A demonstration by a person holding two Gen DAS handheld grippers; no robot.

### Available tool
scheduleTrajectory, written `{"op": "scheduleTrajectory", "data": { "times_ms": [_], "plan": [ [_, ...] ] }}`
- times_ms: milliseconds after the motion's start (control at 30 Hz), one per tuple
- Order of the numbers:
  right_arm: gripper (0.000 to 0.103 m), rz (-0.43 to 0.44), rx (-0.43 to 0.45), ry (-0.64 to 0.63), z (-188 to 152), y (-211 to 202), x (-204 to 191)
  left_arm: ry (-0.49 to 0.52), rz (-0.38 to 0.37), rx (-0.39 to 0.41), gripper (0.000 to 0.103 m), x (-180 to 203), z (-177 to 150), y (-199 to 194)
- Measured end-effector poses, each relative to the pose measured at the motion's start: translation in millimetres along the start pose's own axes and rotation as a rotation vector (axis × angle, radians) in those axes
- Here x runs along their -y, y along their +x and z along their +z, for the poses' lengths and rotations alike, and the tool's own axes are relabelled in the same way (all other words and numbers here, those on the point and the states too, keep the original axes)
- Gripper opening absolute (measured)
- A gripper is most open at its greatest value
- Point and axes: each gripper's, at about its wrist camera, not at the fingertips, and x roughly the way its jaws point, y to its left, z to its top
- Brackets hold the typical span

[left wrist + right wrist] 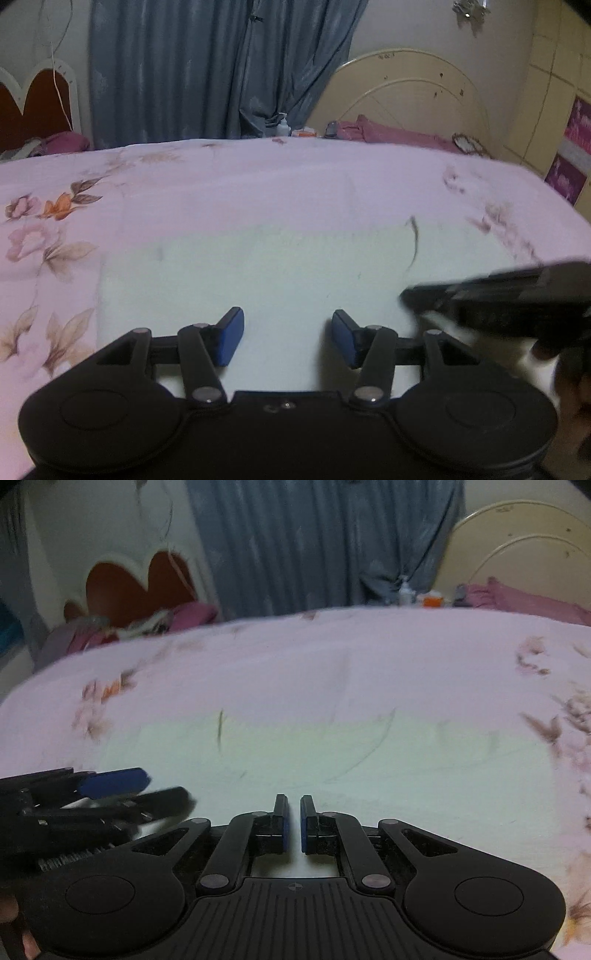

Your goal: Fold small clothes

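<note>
A pale mint-white small garment (288, 269) lies flat on the pink floral bedsheet (258, 184); it also shows in the right wrist view (332, 760). My left gripper (287, 334) is open and empty, its blue pads (231, 341) wide apart just above the garment's near part. My right gripper (294, 821) has its jaws nearly together with a thin gap, nothing between them, low over the garment's near edge. The right gripper shows blurred at the right of the left wrist view (498, 302); the left gripper shows at the left of the right wrist view (110, 794).
A blue-grey curtain (221, 74) hangs behind the bed. A cream headboard (406, 96) with pink bedding (391, 133) stands at the back right. A red heart-shaped headboard (33, 107) is at the back left. Small bottles (282, 127) sit beyond the bed's far edge.
</note>
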Motion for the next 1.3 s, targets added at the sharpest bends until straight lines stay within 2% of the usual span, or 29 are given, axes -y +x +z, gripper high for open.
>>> {"op": "scheduleTrajectory", "data": {
  "times_ms": [67, 133, 267, 367, 467, 533, 567, 600, 667, 733, 767, 800, 900, 1033, 1167, 1233, 1300],
  "plan": [
    [0.003, -0.006, -0.011, -0.03, -4.5, -9.7, 6.3, 0.02, 0.017, 0.013, 0.052, -10.2, -10.0, -9.3],
    [0.003, -0.08, -0.004, -0.064, -13.9, -20.2, 25.0, 0.02, 0.028, 0.028, 0.052, -26.7, -21.7, -22.5],
    [0.003, -0.221, -0.006, -0.015, -31.6, -47.2, 66.6, 0.015, 0.083, 0.008, 0.053, -46.4, -30.5, -41.7],
    [0.004, -0.217, 0.005, 0.06, -28.9, -64.2, 72.0, -0.033, 0.101, 0.049, 0.051, -45.0, -25.5, -61.0],
    [0.004, -0.176, 0.076, 0.034, -26.7, -78.5, 43.7, -0.05, 0.046, 0.089, 0.051, -27.6, -21.0, -71.5],
    [0.03, -0.118, 0.074, 0.043, -28.7, -76.7, 30.7, -0.035, 0.022, 0.074, 0.051, -15.1, -21.7, -67.1],
    [0.056, -0.112, 0.073, 0.034, -32.0, -74.2, 25.4, -0.027, 0.012, 0.057, 0.051, -9.4, -25.3, -62.5],
    [0.062, -0.115, 0.063, 0.012, -36.8, -70.6, 22.0, -0.022, 0.008, 0.033, 0.051, -7.5, -30.0, -57.9],
    [0.062, -0.158, 0.005, -0.009, -46.5, -62.5, 25.3, -0.019, 0.03, 0.007, 0.049, -12.2, -39.5, -54.7],
    [0.062, -0.195, 0.004, 0.035, -56.5, -67.1, 43.8, -0.023, 0.03, 0.02, 0.049, -21.3, -45.2, -62.0],
    [0.058, -0.205, 0.013, 0.062, -59.7, -73.0, 53.8, -0.019, 0.027, 0.019, 0.049, -24.5, -47.4, -64.1],
    [0.048, -0.219, 0.013, 0.069, -61.5, -77.8, 60.0, -0.005, 0.022, 0.018, 0.049, -26.1, -49.1, -65.1],
    [0.045, -0.226, -0.004, 0.077, -60.2, -84.7, 60.3, 0.015, 0.021, 0.013, 0.05, -23.6, -46.9, -66.5],
    [0.046, -0.199, 0.056, 0.178, -60.7, -110.1, 61.4, -0.028, 0.008, 0.025, 0.063, -23.6, -45.4, -75.5],
    [0.046, -0.206, 0.046, 0.174, -73.2, -132.0, 58.8, -0.022, 0.021, 0.034, 0.082, -25.4, -58.1, -96.1],
    [0.046, -0.193, 0.047, 0.19, -85.1, -148.6, 58.0, -0.026, 0.034, 0.036, 0.086, -30.2, -69.2, -110.9],
    [0.046, -0.195, 0.04, 0.207, -96.3, -160.2, 61.3, -0.042, 0.047, 0.024, 0.086, -35.6, -82.6, -125.8]
  ]
}}
